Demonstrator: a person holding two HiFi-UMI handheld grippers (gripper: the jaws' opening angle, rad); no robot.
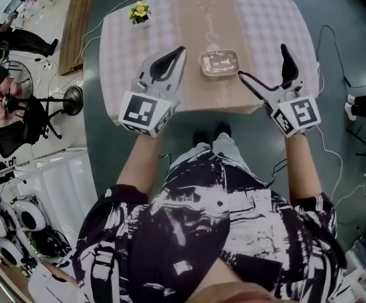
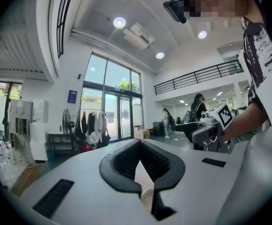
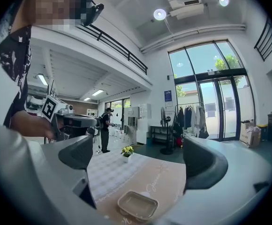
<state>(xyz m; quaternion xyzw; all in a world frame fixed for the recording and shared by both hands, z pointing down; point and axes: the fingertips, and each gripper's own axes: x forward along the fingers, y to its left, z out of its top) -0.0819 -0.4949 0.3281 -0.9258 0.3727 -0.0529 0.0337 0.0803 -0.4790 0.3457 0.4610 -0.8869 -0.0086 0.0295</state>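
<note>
The shallow, rounded-rectangular clear plastic container (image 1: 219, 63) is sitting on the brown runner that is crossing the middle of the tabletop (image 1: 265, 24), close to the near edge. In the right gripper view the container (image 3: 137, 205) is lying low between the two dark pads, ahead of them and touching neither.

The right gripper (image 1: 262, 60) is hovering at the near edge just right of the container, its jaws standing wide apart with nothing between them; its left fingertip is pointing at the container's near right corner, just beside it. From its own camera, the right gripper (image 3: 136, 158) is facing along the tabletop toward the far left corner.

The left gripper (image 1: 182, 49) is hanging above the near edge, left of the container and apart from it. Its jaws are pressing together at the tips and gripping nothing, as the left gripper (image 2: 138, 143) is showing in its own view.

A small white pot of yellow flowers (image 1: 139, 12) is standing at the far left corner on the pale checked cloth.
</note>
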